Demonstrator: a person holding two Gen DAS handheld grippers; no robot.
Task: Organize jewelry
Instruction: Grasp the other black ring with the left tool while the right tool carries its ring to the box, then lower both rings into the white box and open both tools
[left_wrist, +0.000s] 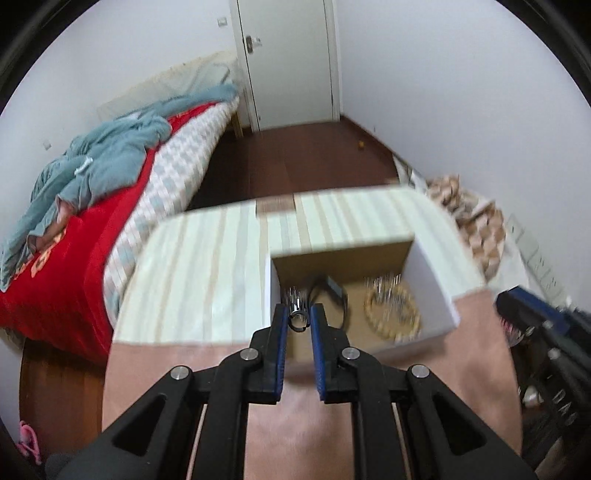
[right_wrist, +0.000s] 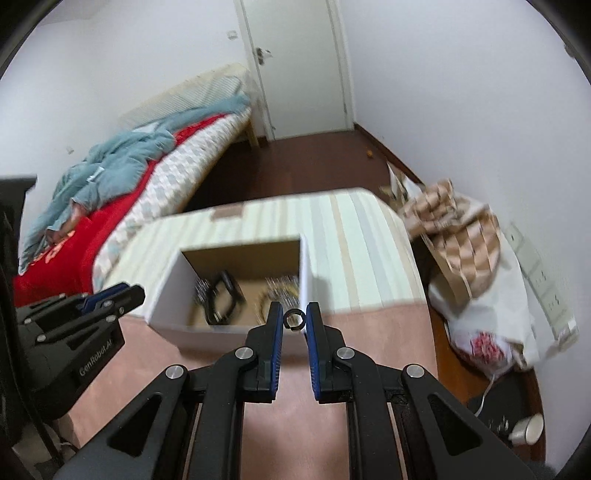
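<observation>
Both grippers, left gripper (left_wrist: 299, 319) and right gripper (right_wrist: 294, 318), pinch small rings; loosened fingers drop them short of the box (right_wrist: 229, 334) ahead

1. Left wrist camera: mounted behind the left gripper (left_wrist: 299, 317), looking forward and down along its fingers, close above an open box (left_wrist: 432, 273) on a striped table (left_wrist: 192, 280).
2. Right wrist camera: set likewise behind the right gripper (right_wrist: 294, 318), facing the same way from just to the right, equally close to the box (right_wrist: 170, 291).
3. Shared ground: both views take in the box, table, bed (left_wrist: 74, 266), closed door (left_wrist: 288, 62) and each other's gripper at the frame edge.
</observation>
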